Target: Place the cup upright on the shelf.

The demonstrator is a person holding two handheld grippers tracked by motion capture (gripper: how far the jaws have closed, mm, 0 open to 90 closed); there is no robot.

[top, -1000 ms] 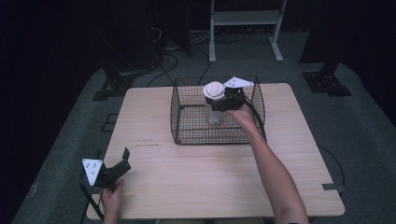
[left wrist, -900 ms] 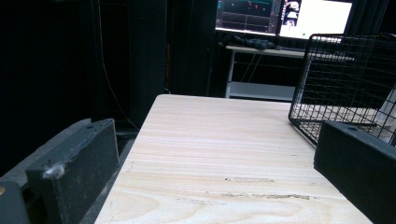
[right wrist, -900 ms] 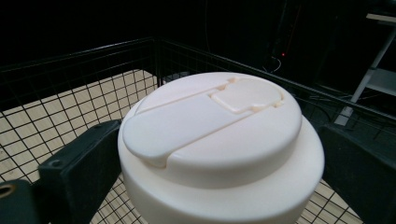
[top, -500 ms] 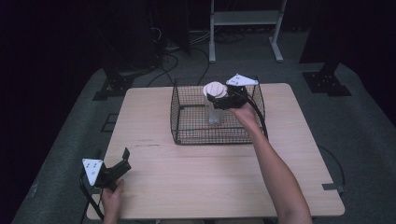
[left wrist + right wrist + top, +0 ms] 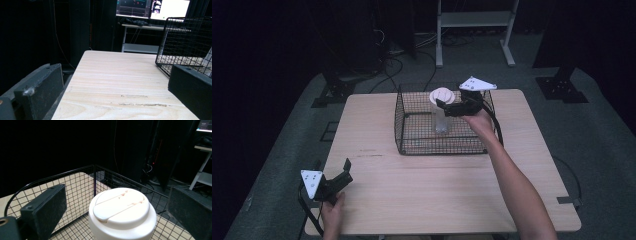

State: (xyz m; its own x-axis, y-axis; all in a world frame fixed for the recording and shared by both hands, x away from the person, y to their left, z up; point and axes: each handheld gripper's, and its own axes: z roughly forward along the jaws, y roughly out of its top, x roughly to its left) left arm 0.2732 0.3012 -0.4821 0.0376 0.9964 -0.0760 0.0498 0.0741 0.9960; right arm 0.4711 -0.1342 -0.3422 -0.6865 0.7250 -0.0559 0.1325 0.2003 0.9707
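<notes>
A clear bottle with a white lid (image 5: 442,95) stands upright inside a black wire basket (image 5: 412,145) at the back middle of the wooden table (image 5: 437,185). My right gripper (image 5: 448,107) reaches over the basket from the right. It is open, one jaw on each side of the lid (image 5: 122,212) with gaps between. In the right gripper view its fingers (image 5: 45,205) flank the lid without touching it. My left gripper (image 5: 343,172) rests open at the table's front left corner with nothing between its jaws. In the left gripper view, the left gripper (image 5: 115,85) points across the bare table toward the basket (image 5: 185,42).
A white metal shelf frame (image 5: 472,30) stands behind the table. Dark stands and cables lie on the grey floor around it. Monitors (image 5: 155,7) glow on a desk beyond the table. Bare wood (image 5: 377,125) spreads left of and in front of the basket.
My right gripper has shifted slightly to the right and back over the basket. The bottle stays where it was. My left gripper has not moved.
</notes>
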